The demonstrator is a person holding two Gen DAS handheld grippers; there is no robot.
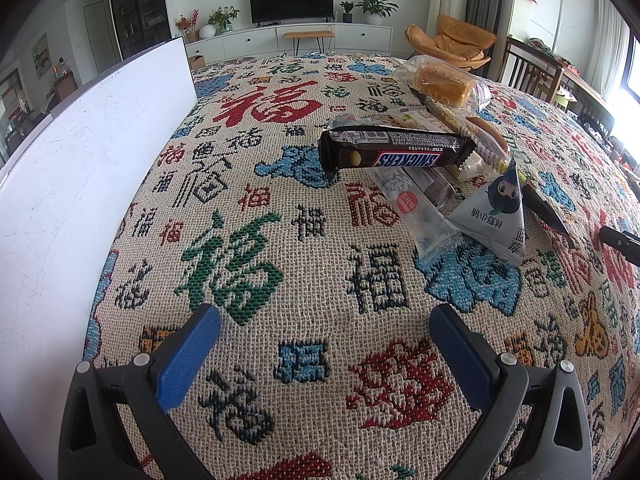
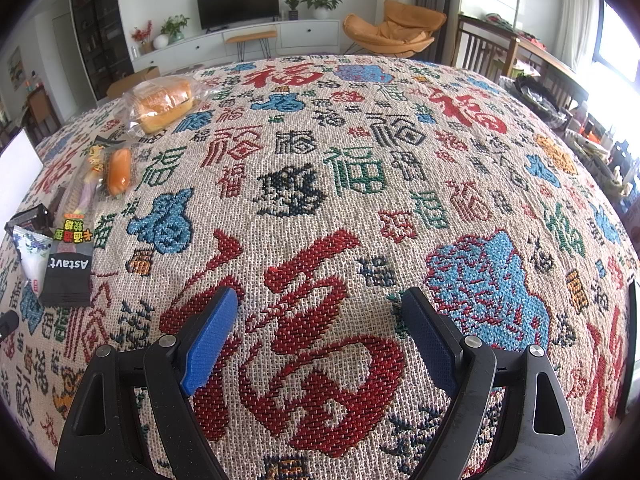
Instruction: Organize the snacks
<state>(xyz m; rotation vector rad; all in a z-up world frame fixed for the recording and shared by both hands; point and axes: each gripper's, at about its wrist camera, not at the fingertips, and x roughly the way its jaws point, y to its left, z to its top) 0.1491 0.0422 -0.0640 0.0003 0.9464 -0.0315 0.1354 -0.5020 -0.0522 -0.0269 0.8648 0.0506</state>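
A pile of snacks lies on the patterned tablecloth (image 1: 280, 240). In the left wrist view a Snickers bar (image 1: 392, 150) rests on top, with a clear wrapped snack (image 1: 420, 208), a grey triangular pouch (image 1: 496, 216) and a bagged bread loaf (image 1: 440, 80) around it. My left gripper (image 1: 324, 320) is open and empty, well short of the pile. In the right wrist view the bread loaf (image 2: 164, 104), a small sausage bun (image 2: 118, 172) and a black Astavt packet (image 2: 68, 276) lie at the far left. My right gripper (image 2: 320, 308) is open and empty over bare cloth (image 2: 360, 184).
A white board or box wall (image 1: 80, 184) stands along the left of the table. A wooden chair (image 2: 488, 48) and a cluttered side table (image 2: 560, 92) stand to the right. A TV cabinet (image 1: 292, 36) is behind.
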